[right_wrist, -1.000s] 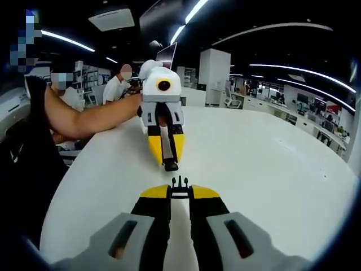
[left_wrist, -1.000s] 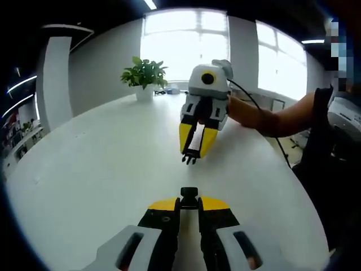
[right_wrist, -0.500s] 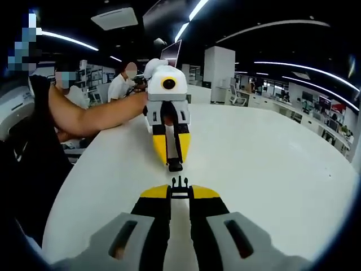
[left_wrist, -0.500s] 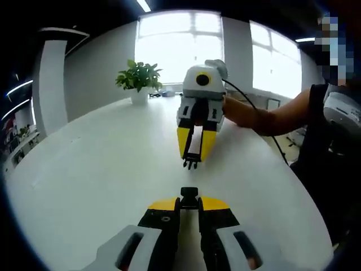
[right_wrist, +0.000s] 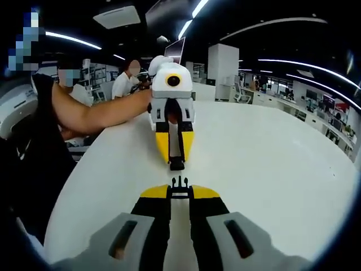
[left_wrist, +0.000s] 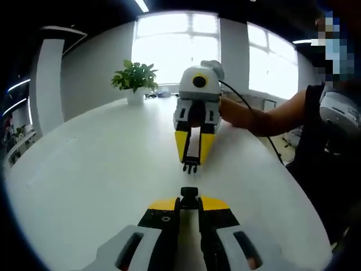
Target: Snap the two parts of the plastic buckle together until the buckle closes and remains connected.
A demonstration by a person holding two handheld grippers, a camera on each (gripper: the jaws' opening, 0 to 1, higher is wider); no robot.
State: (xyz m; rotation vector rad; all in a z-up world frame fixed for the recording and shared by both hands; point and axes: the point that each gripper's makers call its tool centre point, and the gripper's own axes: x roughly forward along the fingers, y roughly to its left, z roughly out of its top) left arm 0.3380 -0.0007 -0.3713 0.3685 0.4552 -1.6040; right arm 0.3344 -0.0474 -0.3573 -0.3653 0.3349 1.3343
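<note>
Left claw pinched tight on the socket half of the buckle, held above the white counter; right claw pinched on the pronged half, prongs sticking forward. The two claws face each other tip to tip over the counter, halves near but apart, not joined. A person's forearm reaches in behind the right claw; potted plant at the counter's far edge by the windows.

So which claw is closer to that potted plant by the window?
Right. In the left gripper view the right claw sits between the left claw and the plant, which stands far back on the white table.
</note>
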